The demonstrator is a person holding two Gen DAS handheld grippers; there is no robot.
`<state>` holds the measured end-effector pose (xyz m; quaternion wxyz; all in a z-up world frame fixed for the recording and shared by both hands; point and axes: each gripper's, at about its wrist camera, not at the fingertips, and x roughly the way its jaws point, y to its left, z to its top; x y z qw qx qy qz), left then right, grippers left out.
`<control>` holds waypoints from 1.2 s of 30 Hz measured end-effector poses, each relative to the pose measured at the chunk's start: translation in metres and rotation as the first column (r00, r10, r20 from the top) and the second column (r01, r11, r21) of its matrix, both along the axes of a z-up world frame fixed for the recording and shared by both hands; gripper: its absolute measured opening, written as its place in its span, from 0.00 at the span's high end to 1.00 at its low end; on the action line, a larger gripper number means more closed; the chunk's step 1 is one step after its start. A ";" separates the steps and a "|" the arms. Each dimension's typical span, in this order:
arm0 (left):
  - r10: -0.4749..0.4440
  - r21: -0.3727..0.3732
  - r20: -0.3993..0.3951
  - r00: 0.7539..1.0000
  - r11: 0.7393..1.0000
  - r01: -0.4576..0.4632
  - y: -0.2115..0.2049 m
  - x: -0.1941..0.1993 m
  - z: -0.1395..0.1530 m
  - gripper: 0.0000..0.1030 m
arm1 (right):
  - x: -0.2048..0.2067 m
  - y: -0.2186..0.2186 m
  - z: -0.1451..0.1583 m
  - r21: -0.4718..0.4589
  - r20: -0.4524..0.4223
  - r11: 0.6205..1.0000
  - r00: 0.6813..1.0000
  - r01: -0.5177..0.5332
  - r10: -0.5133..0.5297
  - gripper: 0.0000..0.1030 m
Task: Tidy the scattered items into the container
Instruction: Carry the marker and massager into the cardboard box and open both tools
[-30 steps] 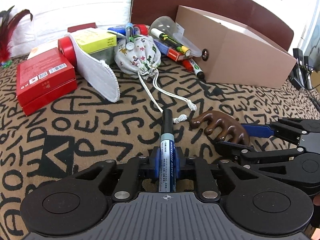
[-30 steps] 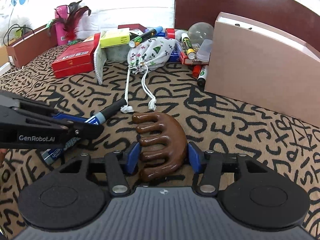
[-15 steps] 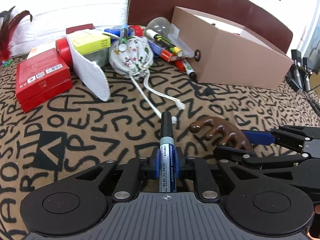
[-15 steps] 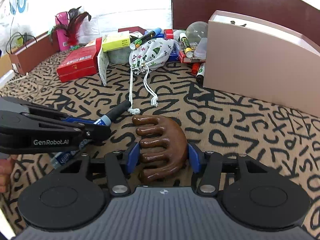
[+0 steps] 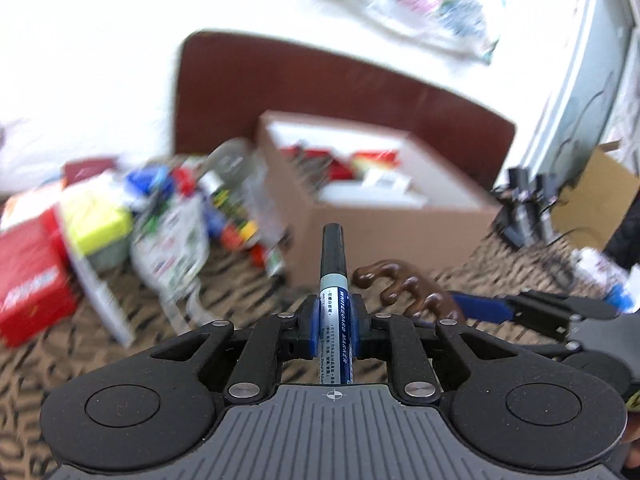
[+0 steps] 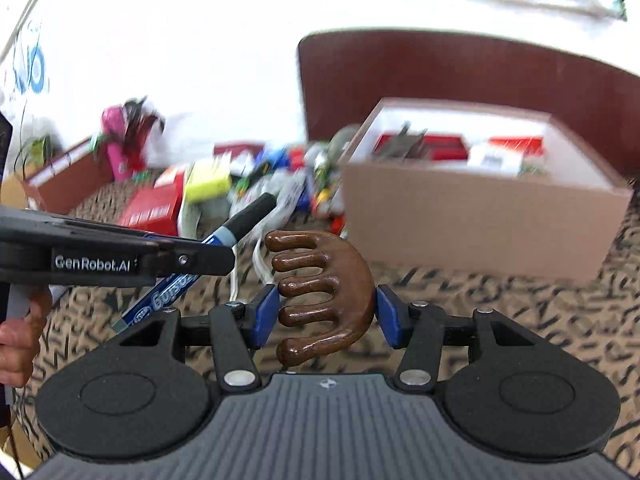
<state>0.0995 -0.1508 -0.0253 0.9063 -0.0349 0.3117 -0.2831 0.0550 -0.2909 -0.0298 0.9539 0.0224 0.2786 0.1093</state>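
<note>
Bright, even daylight; the white wall (image 5: 120, 60) is washed out. Motion blur smears the background clutter (image 5: 168, 208), while nearby gripper parts stay sharp. Fisheye bending curves the edges.

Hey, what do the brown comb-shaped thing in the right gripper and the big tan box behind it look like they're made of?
The brown comb-shaped massager, clamped in the right gripper, looks like polished or lacquered wood: deep brown with glossy highlights along its rounded prongs, though glossy plastic is possible. The tan box looks like matte paperboard, with flat, dull walls and a white lining; motion blur hides finer texture.
</note>
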 end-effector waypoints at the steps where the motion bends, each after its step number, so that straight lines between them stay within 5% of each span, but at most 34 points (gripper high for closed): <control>1: -0.013 -0.005 0.010 1.000 1.000 0.013 -0.008 0.004 0.008 0.90 | 0.002 -0.006 0.007 -0.004 0.014 1.000 1.000 0.009 -0.009 0.44; 14: -0.065 -0.033 0.026 0.998 0.997 0.065 -0.107 0.087 0.044 0.90 | 0.063 -0.088 0.066 -0.067 0.122 0.983 0.979 0.172 -0.163 0.44; 28: -0.086 0.031 -0.044 0.995 0.996 0.088 -0.181 0.169 -0.006 0.88 | 0.143 -0.161 0.027 -0.098 0.040 0.950 0.955 0.296 -0.293 0.44; 30: -0.081 0.045 -0.041 0.996 0.996 0.083 -0.186 0.172 -0.010 0.66 | 0.150 -0.164 0.020 -0.102 0.031 0.949 0.954 0.299 -0.298 0.44; 32: -0.060 0.050 -0.028 0.998 0.997 0.061 -0.187 0.172 -0.012 0.09 | 0.155 -0.166 0.015 -0.112 0.023 0.949 0.956 0.294 -0.293 0.43; 33: -0.046 0.047 -0.013 0.999 0.998 0.047 -0.185 0.170 -0.011 0.01 | 0.156 -0.166 0.013 -0.115 0.028 0.948 0.955 0.297 -0.295 0.31; 36: -0.049 0.028 0.046 0.998 0.998 0.047 -0.180 0.162 -0.009 0.00 | 0.149 -0.166 0.013 -0.106 0.080 0.941 0.946 0.321 -0.314 0.13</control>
